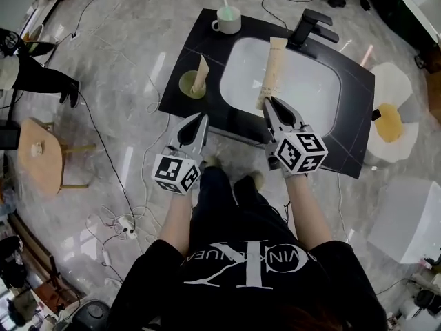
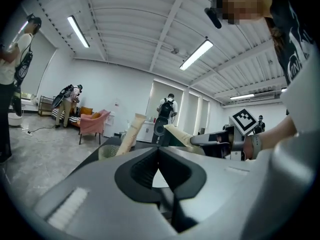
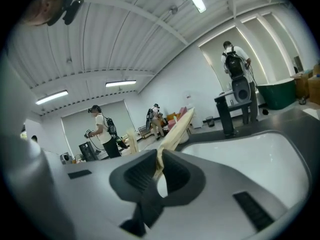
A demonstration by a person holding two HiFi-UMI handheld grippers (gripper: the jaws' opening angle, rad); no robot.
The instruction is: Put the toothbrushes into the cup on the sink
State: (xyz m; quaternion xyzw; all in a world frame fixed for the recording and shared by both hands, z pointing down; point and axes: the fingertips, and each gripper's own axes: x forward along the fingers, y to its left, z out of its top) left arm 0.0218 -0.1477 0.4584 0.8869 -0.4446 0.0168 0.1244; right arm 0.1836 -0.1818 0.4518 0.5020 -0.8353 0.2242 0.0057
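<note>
A black sink counter (image 1: 351, 140) with a white basin (image 1: 303, 88) lies below me. At its far edge stands a pale mug (image 1: 227, 22) with a green toothbrush (image 1: 224, 2) upright in it. A pink toothbrush (image 1: 366, 55) lies on the counter's right side. My right gripper (image 1: 269, 101) hangs over the basin's near rim, shut on the end of a cream tube (image 1: 273, 67) that points away from me; the same tube (image 3: 177, 129) rises from its jaws (image 3: 159, 156). My left gripper (image 1: 203, 118) is shut and empty, near a green cup (image 1: 191, 86) holding a second cream tube (image 1: 200, 73).
A black tap (image 1: 313, 27) stands behind the basin. A wooden stool (image 1: 38, 157) is on the floor at left, with cables and a power strip (image 1: 124, 223) nearby. A white and yellow object (image 1: 390, 123) lies right of the counter. People stand farther off in the room.
</note>
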